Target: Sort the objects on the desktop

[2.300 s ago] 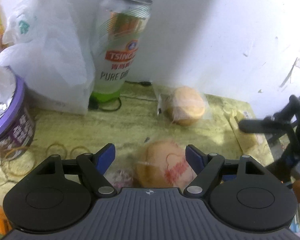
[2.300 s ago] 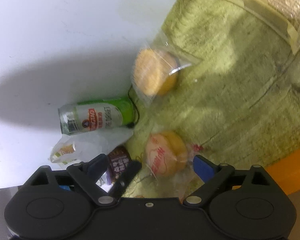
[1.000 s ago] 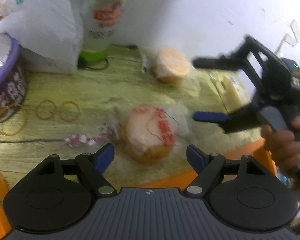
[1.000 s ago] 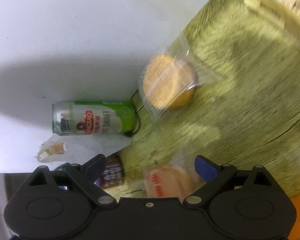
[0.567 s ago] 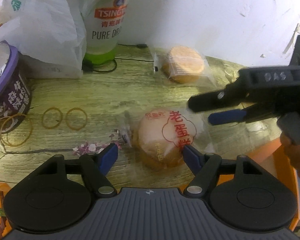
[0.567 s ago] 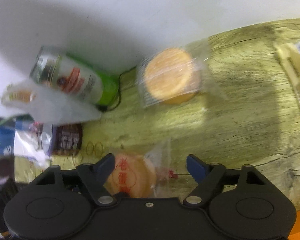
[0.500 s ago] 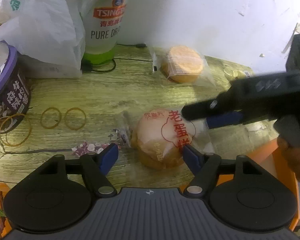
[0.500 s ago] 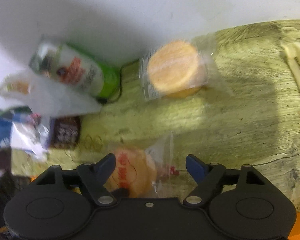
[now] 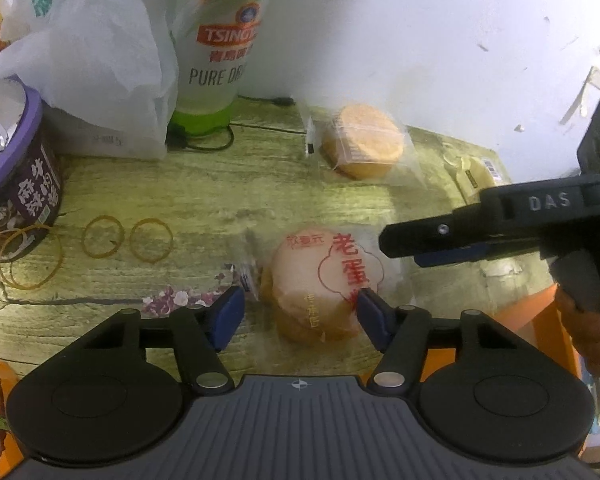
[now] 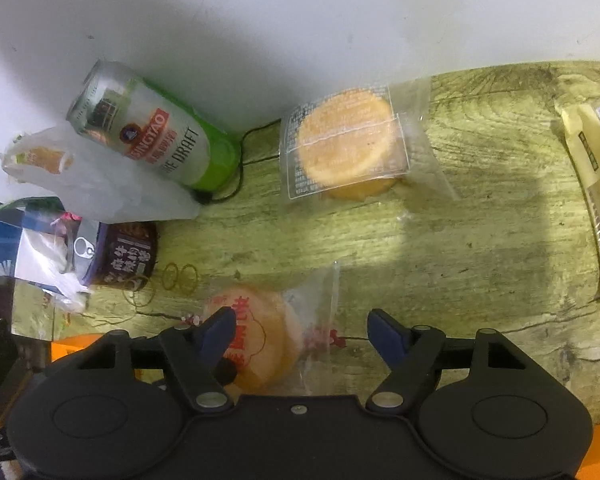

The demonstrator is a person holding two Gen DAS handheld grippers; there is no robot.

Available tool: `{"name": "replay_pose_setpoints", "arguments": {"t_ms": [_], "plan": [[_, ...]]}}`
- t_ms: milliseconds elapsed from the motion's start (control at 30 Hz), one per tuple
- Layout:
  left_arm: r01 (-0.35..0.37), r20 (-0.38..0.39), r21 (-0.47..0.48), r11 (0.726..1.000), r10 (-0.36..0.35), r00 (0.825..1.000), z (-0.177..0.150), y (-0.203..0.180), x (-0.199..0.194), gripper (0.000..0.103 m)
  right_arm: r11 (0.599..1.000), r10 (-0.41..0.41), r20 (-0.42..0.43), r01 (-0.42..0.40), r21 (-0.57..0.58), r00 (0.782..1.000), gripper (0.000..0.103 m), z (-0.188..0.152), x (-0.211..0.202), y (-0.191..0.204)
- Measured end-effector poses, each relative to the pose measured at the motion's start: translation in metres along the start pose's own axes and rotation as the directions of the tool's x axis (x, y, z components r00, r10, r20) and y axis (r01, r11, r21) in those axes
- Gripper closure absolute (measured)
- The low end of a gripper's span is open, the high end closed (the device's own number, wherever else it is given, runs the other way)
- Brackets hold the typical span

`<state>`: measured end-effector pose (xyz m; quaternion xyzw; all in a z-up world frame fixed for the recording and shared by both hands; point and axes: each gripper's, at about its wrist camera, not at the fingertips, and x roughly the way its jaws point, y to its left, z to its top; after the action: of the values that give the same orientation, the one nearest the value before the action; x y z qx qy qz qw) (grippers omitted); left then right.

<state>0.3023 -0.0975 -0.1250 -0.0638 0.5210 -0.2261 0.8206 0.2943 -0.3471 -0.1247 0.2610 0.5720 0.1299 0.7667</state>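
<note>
1. The left gripper (image 9: 300, 314) is sitting low at the bottom centre of its view, jaws spread wide, bracketing the round yellow cake in a clear wrapper with red Chinese lettering (image 9: 320, 284). Its right blue fingertip (image 9: 370, 314) is right at the cake's edge; the left one is standing clear of the wrapper.
2. That cake is lying on the greenish wood-grain surface (image 9: 220, 184), near its front edge.
3. The right gripper (image 9: 404, 244) is reaching in from the right side of the left view, seen edge-on, just above the cake's right side. In its own view, the right gripper (image 10: 300, 330) is showing jaws apart, holding nothing, with the same cake (image 10: 260, 340) low in frame, partly behind its left fingertip.
4. A second wrapped cake, flat and orange in clear plastic (image 10: 346, 142), is resting further back near the white wall, well apart from the first.
5. At upper left of the left view a tall green-and-silver beer can (image 9: 216, 48) is standing beside a white plastic bag (image 9: 96, 56).
6. A purple-rimmed tin (image 9: 12, 168) is sitting at the left edge, with several yellow rubber bands (image 9: 128, 236) lying loose beside it.
</note>
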Motion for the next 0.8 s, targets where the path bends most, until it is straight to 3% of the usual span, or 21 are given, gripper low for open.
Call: {"name": "replay_pose_setpoints", "arguments": {"t_ms": [200,267,800], "plan": [[0.03,0.008,-0.006,1.0,-0.03,1.0,-0.001,0.0,0.004,0.042,0.999,0.02,-0.036,-0.019,0.03,0.999,0.04,-0.003,0.01,-0.001],[0.034,0.009,-0.011,0.999,-0.034,0.999,-0.001,0.0,0.004,0.043,0.999,0.02,-0.044,-0.018,0.035,0.999,0.048,-0.004,0.012,-0.001],[0.034,0.012,-0.033,0.999,-0.034,0.999,0.001,-0.002,0.006,0.041,0.998,0.002,-0.01,-0.001,0.058,1.0,0.048,-0.001,0.004,-0.011]]}}
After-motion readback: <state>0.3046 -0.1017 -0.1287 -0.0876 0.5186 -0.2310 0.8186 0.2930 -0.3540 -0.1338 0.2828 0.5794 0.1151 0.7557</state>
